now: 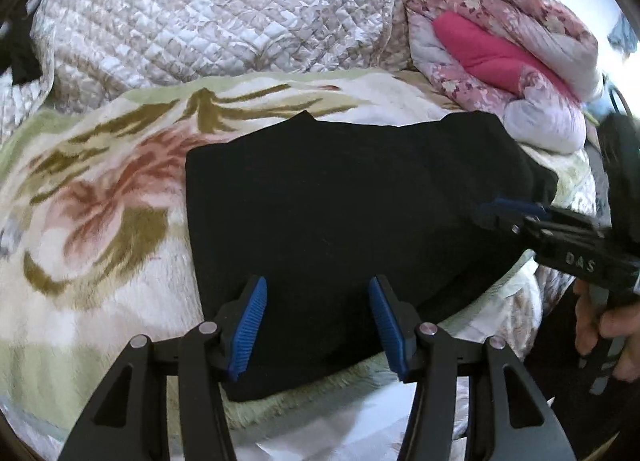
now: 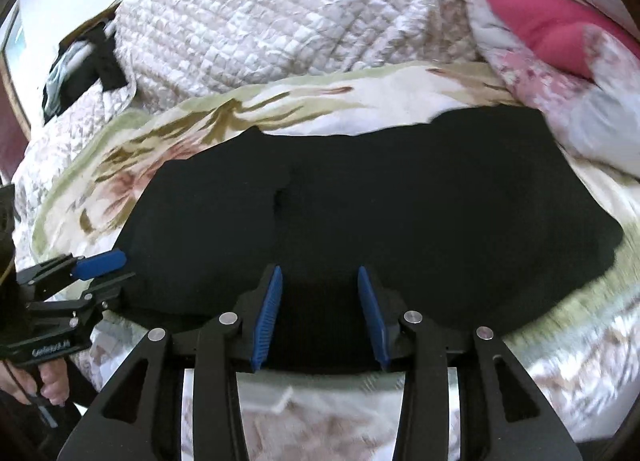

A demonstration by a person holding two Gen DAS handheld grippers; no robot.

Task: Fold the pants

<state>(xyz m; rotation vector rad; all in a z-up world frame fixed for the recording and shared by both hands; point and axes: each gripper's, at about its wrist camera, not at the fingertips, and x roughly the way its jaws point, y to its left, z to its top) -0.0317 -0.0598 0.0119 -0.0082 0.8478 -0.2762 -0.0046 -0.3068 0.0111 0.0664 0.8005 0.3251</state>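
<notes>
Black pants lie folded into a broad flat shape on a floral blanket. My left gripper hovers open over the pants' near edge, with nothing pressed between its blue pads. From the right wrist view it shows at the pants' left edge, fingers apart. My right gripper also stands open above the near edge of the pants, dark fabric showing behind the gap. In the left wrist view it reaches in from the right at the pants' right corner.
A quilted beige bedspread is heaped behind the blanket. A rolled pink floral duvet with a magenta lining lies at the back right, close to the pants. A black item sits at far left. A person's hand grips a handle.
</notes>
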